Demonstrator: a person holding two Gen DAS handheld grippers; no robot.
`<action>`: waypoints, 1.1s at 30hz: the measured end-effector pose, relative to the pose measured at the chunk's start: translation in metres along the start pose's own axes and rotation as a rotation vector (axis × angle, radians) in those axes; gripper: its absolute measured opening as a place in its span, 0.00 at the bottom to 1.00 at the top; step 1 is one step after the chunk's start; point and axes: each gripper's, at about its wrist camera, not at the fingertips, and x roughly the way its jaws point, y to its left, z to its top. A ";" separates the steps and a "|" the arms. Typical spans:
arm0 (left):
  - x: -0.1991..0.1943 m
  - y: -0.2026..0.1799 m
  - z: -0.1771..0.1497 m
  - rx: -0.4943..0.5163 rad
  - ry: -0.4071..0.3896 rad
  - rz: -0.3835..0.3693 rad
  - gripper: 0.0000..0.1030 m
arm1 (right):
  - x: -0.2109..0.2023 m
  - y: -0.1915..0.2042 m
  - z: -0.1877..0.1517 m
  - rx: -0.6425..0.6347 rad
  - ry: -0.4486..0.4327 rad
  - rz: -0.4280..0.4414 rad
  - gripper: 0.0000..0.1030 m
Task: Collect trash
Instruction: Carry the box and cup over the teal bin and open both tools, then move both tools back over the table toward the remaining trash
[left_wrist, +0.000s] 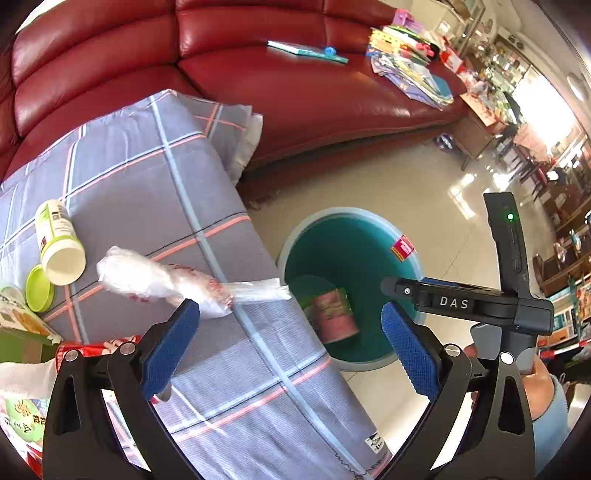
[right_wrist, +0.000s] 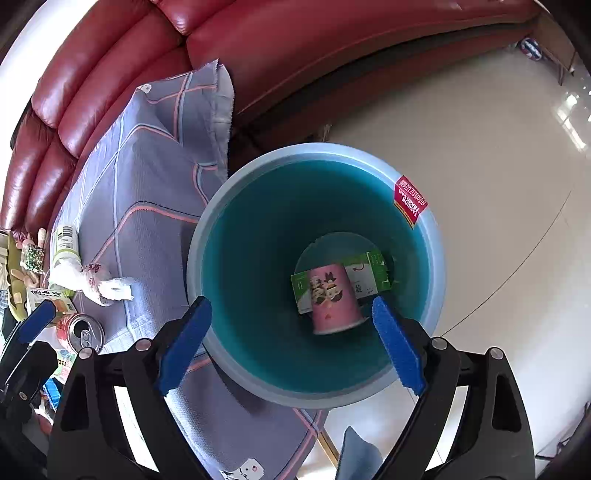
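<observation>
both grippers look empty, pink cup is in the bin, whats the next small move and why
Probably swing the left gripper back over the table and down onto the crumpled plastic bag, the nearest trash in front of it. Its fingers are wide open with nothing between them, and the pink cup and green carton already lie in the bin.

One teal bin (right_wrist: 317, 387) holds two items: one pink cup (right_wrist: 332, 299) and one green carton (right_wrist: 376, 269) (lower centre); one red can (right_wrist: 79, 334) sits lower left.

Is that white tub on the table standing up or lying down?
Lying down. The tub rests on its side on the tablecloth, open mouth showing, green lid beside it.
</observation>
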 end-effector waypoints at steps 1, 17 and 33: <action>-0.001 0.003 -0.001 -0.006 -0.001 -0.002 0.96 | -0.002 0.002 -0.002 -0.003 -0.004 -0.008 0.82; -0.064 0.051 -0.043 -0.055 -0.063 0.026 0.96 | -0.043 0.079 -0.049 -0.145 -0.070 -0.026 0.85; -0.133 0.159 -0.098 -0.255 -0.149 0.142 0.96 | -0.045 0.163 -0.092 -0.302 -0.057 -0.007 0.85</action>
